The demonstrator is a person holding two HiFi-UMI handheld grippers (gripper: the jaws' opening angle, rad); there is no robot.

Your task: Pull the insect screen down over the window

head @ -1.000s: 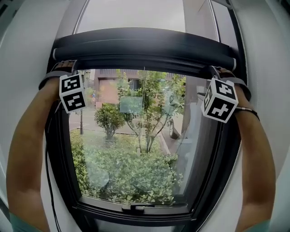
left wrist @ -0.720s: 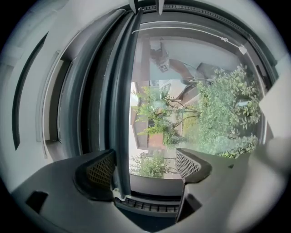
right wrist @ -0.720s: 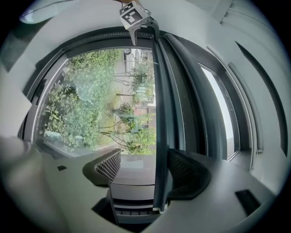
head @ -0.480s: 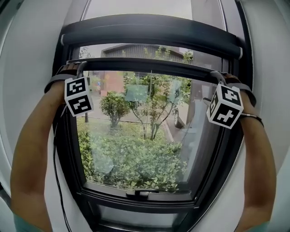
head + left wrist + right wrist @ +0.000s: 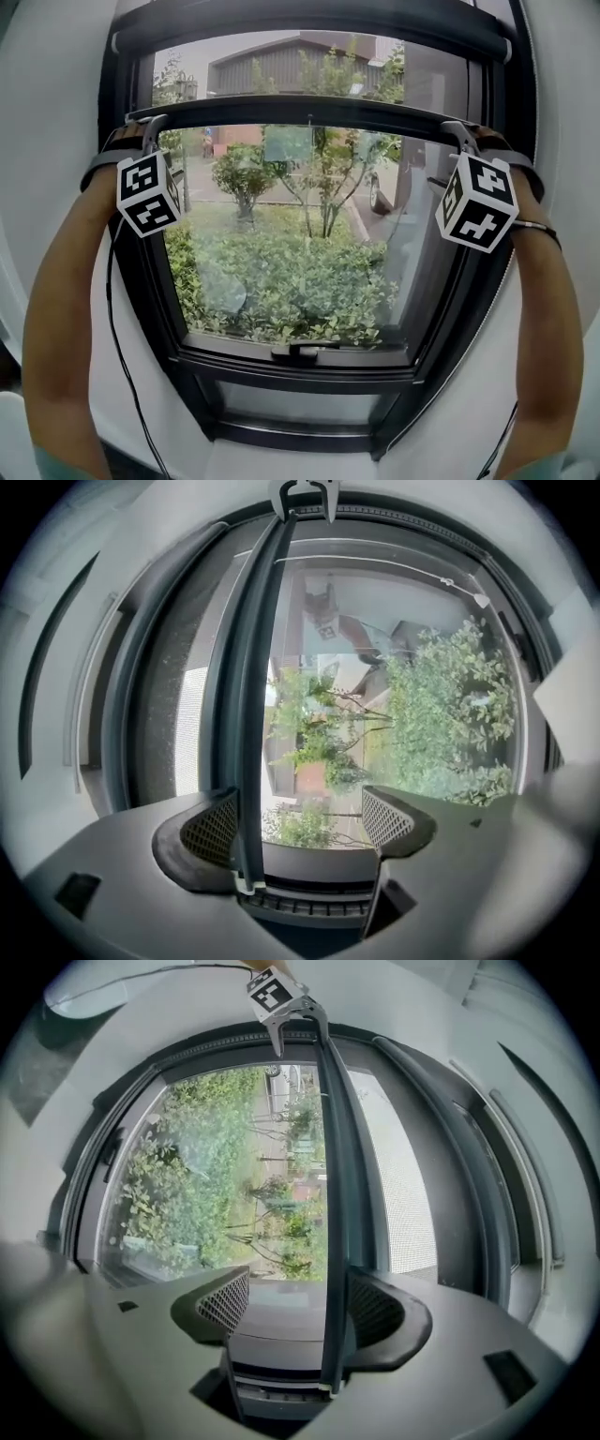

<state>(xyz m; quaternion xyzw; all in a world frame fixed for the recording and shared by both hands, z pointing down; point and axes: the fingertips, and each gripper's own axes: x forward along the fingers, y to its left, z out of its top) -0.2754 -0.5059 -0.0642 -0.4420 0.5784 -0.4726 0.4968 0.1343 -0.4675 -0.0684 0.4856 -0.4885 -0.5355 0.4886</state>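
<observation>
Window: dark frame with rounded corners and a clear pane, set in a smooth white wall. Beyond the fingers, through the glass, we see dense green shrubs, thin-stemmed trees and a parked car.

Insect screen: fine grey see-through mesh. It stretches from the dark roller housing above the fingers down to the pull bar. The bar is a slim, dark, slightly bowed rail. It lies across the upper part of the pane, level with both sets of fingers. Most of the glass below them is uncovered.

Left gripper: hooked at the bar's left end. In the left gripper view the bar runs between the jaws and lies against one grid-textured pad. The other pad is clear of it. The jaws are apart and released, not pinching.

Right gripper: at the bar's right end, in the mirrored arrangement. The bar rests along one pad, and we see a wide gap to the opposite pad. These jaws are also spread and not clamped.

Smaller items: a thin black cable hangs below the left fingers along the frame. A dark window handle sits on the bottom rail, well below both sets of fingers. There is a thin bracelet on the right wrist.
</observation>
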